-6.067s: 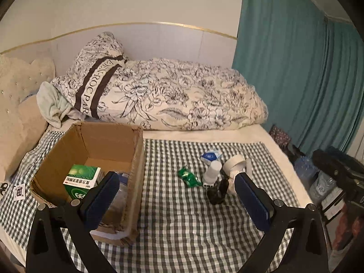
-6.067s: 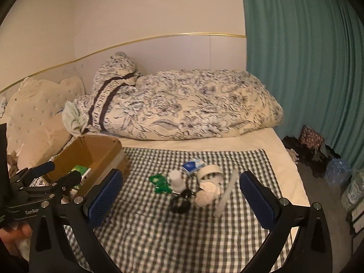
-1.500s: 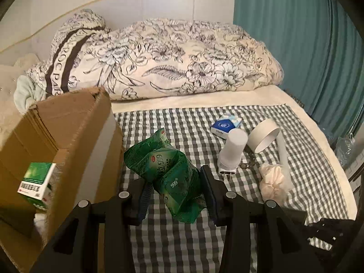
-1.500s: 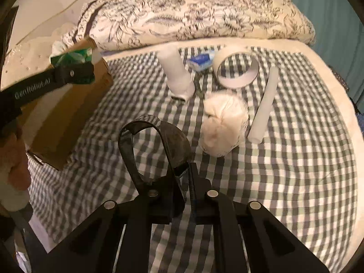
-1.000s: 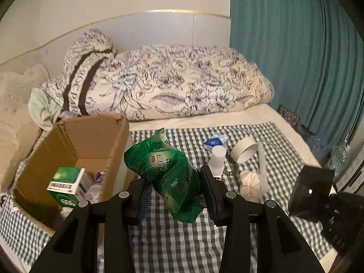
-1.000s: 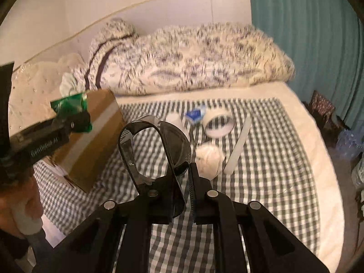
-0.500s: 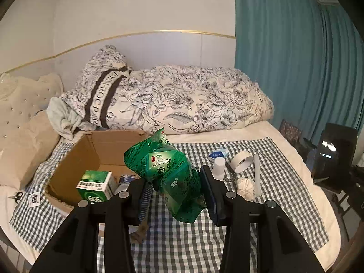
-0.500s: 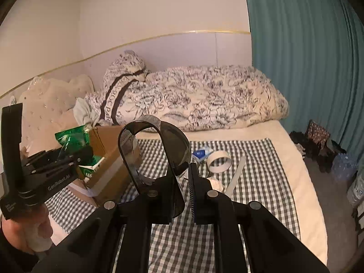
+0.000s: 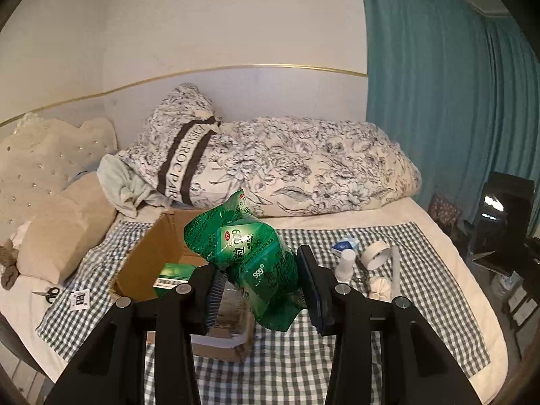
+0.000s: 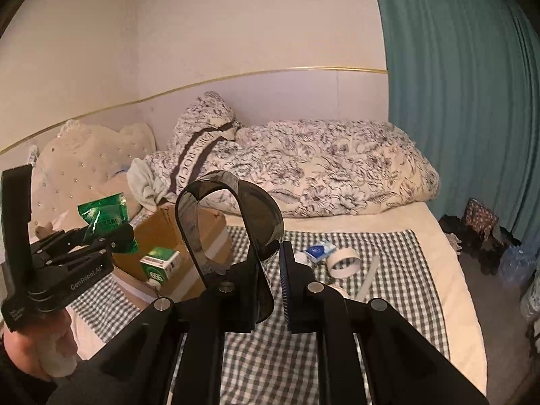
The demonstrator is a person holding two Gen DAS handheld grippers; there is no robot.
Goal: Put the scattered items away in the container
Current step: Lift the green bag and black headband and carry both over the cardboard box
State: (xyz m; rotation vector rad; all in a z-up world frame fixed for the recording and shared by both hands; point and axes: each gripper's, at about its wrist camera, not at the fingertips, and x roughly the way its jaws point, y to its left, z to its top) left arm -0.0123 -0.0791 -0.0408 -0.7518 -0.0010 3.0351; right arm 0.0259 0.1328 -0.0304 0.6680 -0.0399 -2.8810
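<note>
A crumpled green packet (image 9: 256, 263) is clamped between the pads of the left tongs (image 9: 258, 283), which are angled slightly downward and held above the near wall of the open cardboard box (image 9: 148, 256). In the right wrist view the same tongs are seen at the left edge, gripped from below by a hand (image 10: 44, 347). Inside the box a green-and-white carton (image 10: 160, 265) is lying, with something pale under it that cannot be made out. The right tongs (image 10: 270, 276) are drawn nearly closed on a dark, glossy looped object (image 10: 236, 226), possibly a clip or a hook, which is held upright above the checked cloth (image 10: 398, 310) on the bed. Still scattered on the cloth, well apart from the box, are a white bottle (image 9: 346, 265), a small blue-and-white box (image 9: 344, 245), a roll of tape (image 9: 374, 258), a white tube (image 9: 395, 271) and a pale wad (image 9: 378, 285).
</note>
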